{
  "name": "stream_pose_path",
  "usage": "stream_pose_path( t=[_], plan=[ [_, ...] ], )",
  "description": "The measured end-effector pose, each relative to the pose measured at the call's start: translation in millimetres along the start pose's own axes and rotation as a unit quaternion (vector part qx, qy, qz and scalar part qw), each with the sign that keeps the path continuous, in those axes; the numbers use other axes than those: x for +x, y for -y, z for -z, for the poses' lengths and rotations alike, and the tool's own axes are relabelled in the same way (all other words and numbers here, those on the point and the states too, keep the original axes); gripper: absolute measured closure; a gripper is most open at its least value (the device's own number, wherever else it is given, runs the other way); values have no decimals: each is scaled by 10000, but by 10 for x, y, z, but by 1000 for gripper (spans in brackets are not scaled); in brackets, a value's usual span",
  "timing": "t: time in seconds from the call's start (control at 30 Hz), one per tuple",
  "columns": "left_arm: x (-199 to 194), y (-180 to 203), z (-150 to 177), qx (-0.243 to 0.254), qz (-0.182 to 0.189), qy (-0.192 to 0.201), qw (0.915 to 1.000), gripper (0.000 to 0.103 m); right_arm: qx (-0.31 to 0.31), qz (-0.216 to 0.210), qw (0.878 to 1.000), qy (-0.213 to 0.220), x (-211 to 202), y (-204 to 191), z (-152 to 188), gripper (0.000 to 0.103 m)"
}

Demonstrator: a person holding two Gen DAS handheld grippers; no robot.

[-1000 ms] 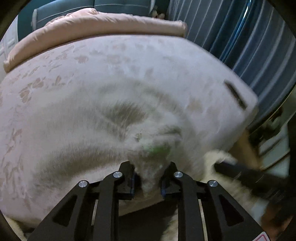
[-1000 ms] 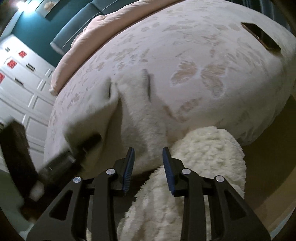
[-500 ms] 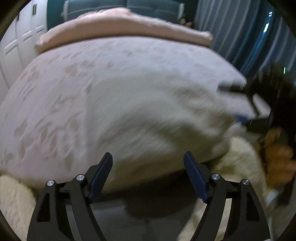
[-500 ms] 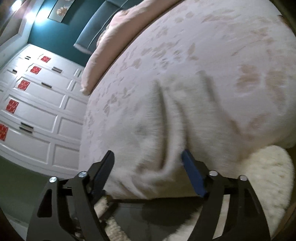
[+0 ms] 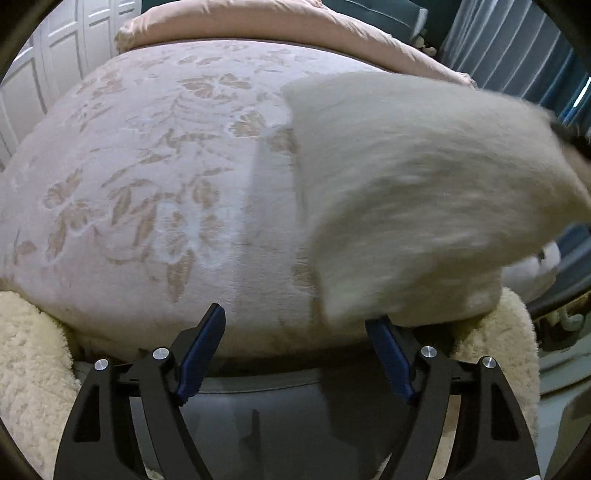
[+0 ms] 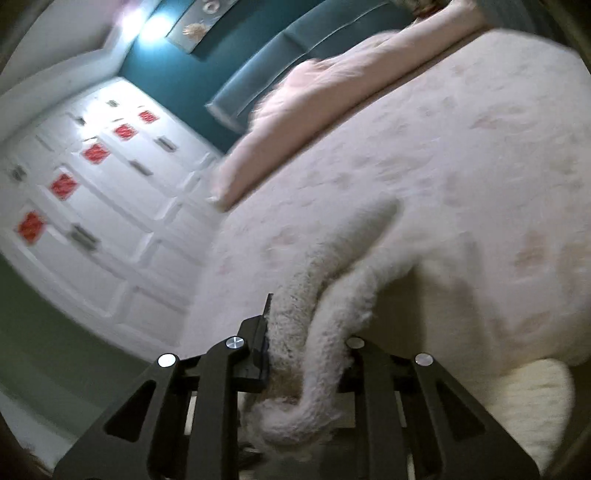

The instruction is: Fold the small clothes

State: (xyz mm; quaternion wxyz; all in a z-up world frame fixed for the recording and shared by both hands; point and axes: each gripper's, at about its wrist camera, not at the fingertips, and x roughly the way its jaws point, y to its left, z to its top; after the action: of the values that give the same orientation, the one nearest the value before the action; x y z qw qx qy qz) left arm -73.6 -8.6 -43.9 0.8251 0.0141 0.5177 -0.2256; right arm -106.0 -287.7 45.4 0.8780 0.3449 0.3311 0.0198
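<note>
A small cream fleece garment (image 5: 417,192) lies on the pink flowered bedspread (image 5: 147,184), at the right in the left wrist view, motion-blurred. My left gripper (image 5: 295,354) is open and empty at the bed's near edge, its right fingertip (image 5: 384,343) just under the garment's lower corner. My right gripper (image 6: 306,350) is shut on a bunched edge of the same garment (image 6: 325,295), which trails up onto the bedspread (image 6: 461,166). The right finger is mostly hidden by the fleece.
A folded pink duvet (image 5: 258,22) lies across the far end of the bed. Fluffy cream rugs (image 5: 26,350) sit on the floor at both sides. White wardrobe doors (image 6: 92,184) stand left, a teal headboard (image 6: 295,55) behind, striped curtains (image 5: 517,48) right.
My left gripper let go of the garment, opened wide and drew back to the bed edge. My right gripper opened, then shut on the garment's edge and lifted it.
</note>
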Motion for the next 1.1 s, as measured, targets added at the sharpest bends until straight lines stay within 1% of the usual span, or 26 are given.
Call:
stream_pose_path(
  t=[0.03,0.07,0.1,0.13,0.17,0.27,0.33,0.37,0.4,0.43,0.47,0.5,0.57,0.63,0.67,0.73,0.77,0.8,0.83,0.87,0.93,0.97,1.0,1.03,1.07,1.1],
  plan=[
    [31,1,4,6,-13,-38,10000,29,13,425,9989,-191,114,182,61,84],
    [65,3,7,-19,-20,-102,9999,29,126,814,9954,-499,285,408,143,84],
    [86,14,8,-34,1,-141,9999,29,303,1134,9895,-843,457,639,246,83],
    [94,29,12,-41,43,-170,9998,29,439,1287,9854,-1026,549,775,325,82],
    [62,62,19,-14,90,-159,9998,31,578,1204,9854,-1060,590,886,425,82],
    [-129,121,21,123,160,33,9998,31,523,1125,9883,-885,482,797,429,75],
    [-287,121,2,81,440,207,9988,31,452,1124,9892,-826,402,744,399,73],
    [-353,118,-15,41,522,290,9982,31,462,1046,9903,-791,346,719,368,71],
    [-465,126,-51,-12,614,445,9971,31,492,989,9911,-740,312,715,320,63],
    [-525,141,-82,-17,652,544,9964,30,531,941,9920,-648,273,718,266,60],
    [-563,164,-113,-17,651,617,9960,30,556,885,9929,-564,252,715,190,53],
    [-588,199,-165,-11,651,688,9955,30,567,869,9930,-565,289,725,132,48],
    [-543,274,-267,19,671,688,9954,30,578,852,9922,-700,448,762,19,40],
    [-434,374,-350,-23,634,555,9964,30,617,1032,9885,-915,679,816,-18,39],
    [-352,424,-387,-40,639,488,9968,30,620,1137,9864,-1008,792,806,-24,40],
    [-257,484,-408,-11,527,391,9978,30,431,1129,9882,-944,829,737,-60,52],
    [-207,509,-421,32,445,373,9983,30,194,1054,9908,-825,800,604,-100,71],
    [-158,532,-421,79,317,333,9989,30,52,986,9925,-727,759,524,-147,79],
    [-120,541,-415,113,252,285,9992,30,-215,812,9953,-491,630,353,-198,80],
    [-94,535,-407,126,211,256,9994,30,-697,563,9960,-2,395,73,-248,82],
    [-60,535,-374,176,166,242,9994,29,-1388,251,9880,629,68,-292,-242,84],
    [-52,534,-356,201,130,256,9994,26,-1731,99,9807,908,-87,-426,-180,84],
    [-41,532,-346,198,146,248,9994,26,-1806,167,9788,952,-71,-438,-158,84],
    [-18,531,-337,189,98,195,9996,28,-1818,717,9781,716,108,-302,-95,84],
    [26,527,-331,176,16,112,9998,30,-1754,1050,9779,448,267,-173,-74,84],
    [66,518,-322,163,-13,57,9998,30,-1355,1488,9793,-240,587,168,-18,84]
  ],
)
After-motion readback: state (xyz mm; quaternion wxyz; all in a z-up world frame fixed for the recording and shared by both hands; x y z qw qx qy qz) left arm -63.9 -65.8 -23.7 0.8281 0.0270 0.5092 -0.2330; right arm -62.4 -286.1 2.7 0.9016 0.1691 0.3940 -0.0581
